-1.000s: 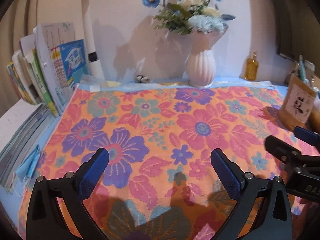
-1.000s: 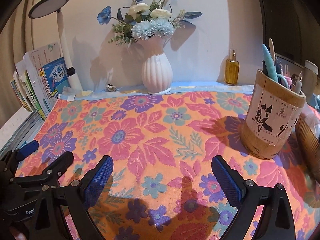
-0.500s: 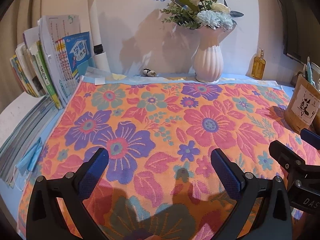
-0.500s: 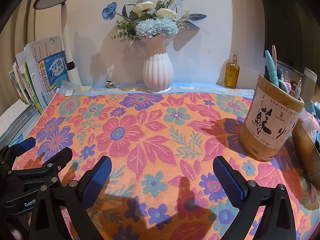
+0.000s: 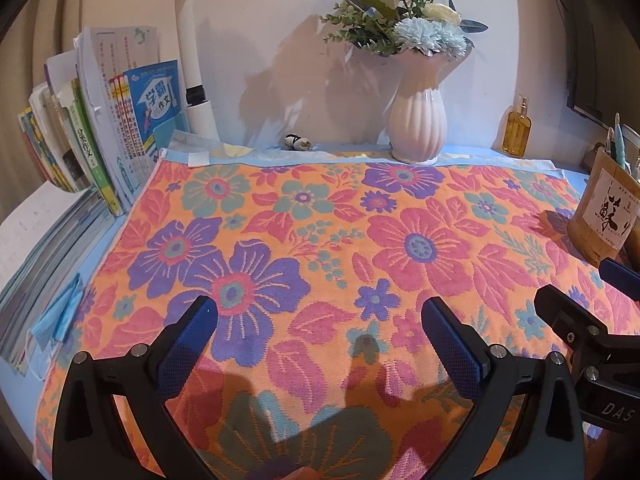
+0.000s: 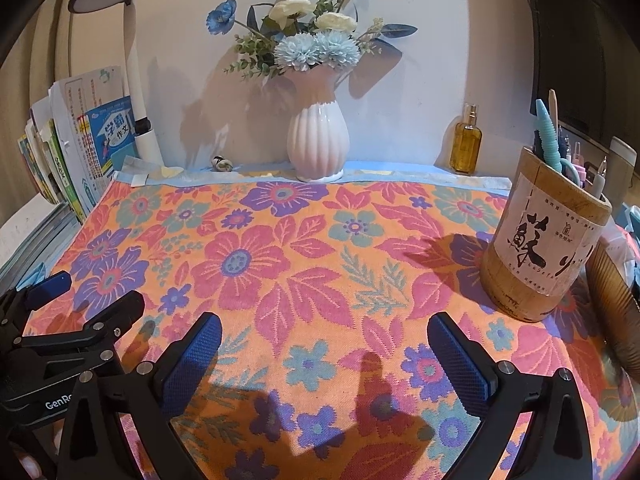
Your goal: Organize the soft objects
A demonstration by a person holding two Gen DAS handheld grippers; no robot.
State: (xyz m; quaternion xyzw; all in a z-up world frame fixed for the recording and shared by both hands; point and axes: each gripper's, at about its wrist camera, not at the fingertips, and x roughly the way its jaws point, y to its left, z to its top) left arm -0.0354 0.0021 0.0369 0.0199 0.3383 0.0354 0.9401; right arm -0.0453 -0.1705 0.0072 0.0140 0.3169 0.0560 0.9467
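- We have pulled both grippers back; more of the floral towel (image 5: 320, 240) shows now.
- Left gripper (image 5: 320, 336) spread wide, empty.
- Right gripper (image 6: 324, 354) spread too, pen holder (image 6: 540, 248) just beyond.

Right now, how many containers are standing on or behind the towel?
3: white vase at the towel's far edge, amber bottle behind its far right corner, wooden pen holder on its right side. Others may sit off-frame.

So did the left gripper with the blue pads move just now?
Yes. The left gripper pulled back and rose: the white ribbed vase sits higher and smaller-framed, with more floral towel showing.
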